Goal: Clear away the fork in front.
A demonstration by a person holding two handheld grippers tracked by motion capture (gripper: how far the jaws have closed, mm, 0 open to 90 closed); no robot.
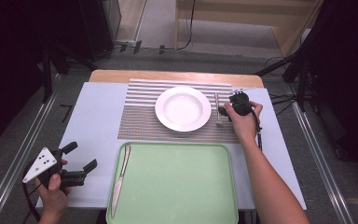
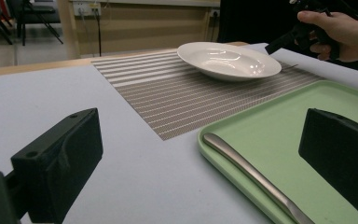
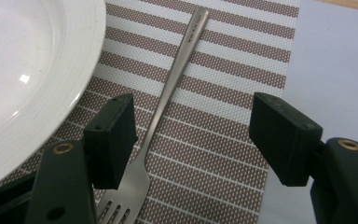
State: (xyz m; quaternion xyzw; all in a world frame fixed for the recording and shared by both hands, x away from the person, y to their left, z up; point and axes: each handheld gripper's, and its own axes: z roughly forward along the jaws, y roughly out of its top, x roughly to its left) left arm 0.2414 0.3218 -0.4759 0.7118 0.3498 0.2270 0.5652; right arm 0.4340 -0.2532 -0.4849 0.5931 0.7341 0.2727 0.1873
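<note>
A silver fork (image 1: 218,112) (image 3: 177,79) lies on the striped placemat (image 1: 140,116) just right of the white plate (image 1: 182,108) (image 3: 23,70), tines toward the person. My right gripper (image 1: 224,112) (image 3: 193,121) hangs over the fork with its jaws open. The fork's neck lies between them, close to the jaw on the plate side, and neither pad presses on it. My left gripper (image 1: 82,155) (image 2: 205,135) rests at the table's near left corner, open, with nothing between its jaws. Farther off in the left gripper view is the right gripper (image 2: 284,42) in its hand.
A green tray (image 1: 177,186) (image 2: 279,135) sits at the near edge of the white table top (image 1: 98,102). A table knife (image 1: 120,179) (image 2: 247,172) lies along the tray's left side. Dark stands and cables flank the table.
</note>
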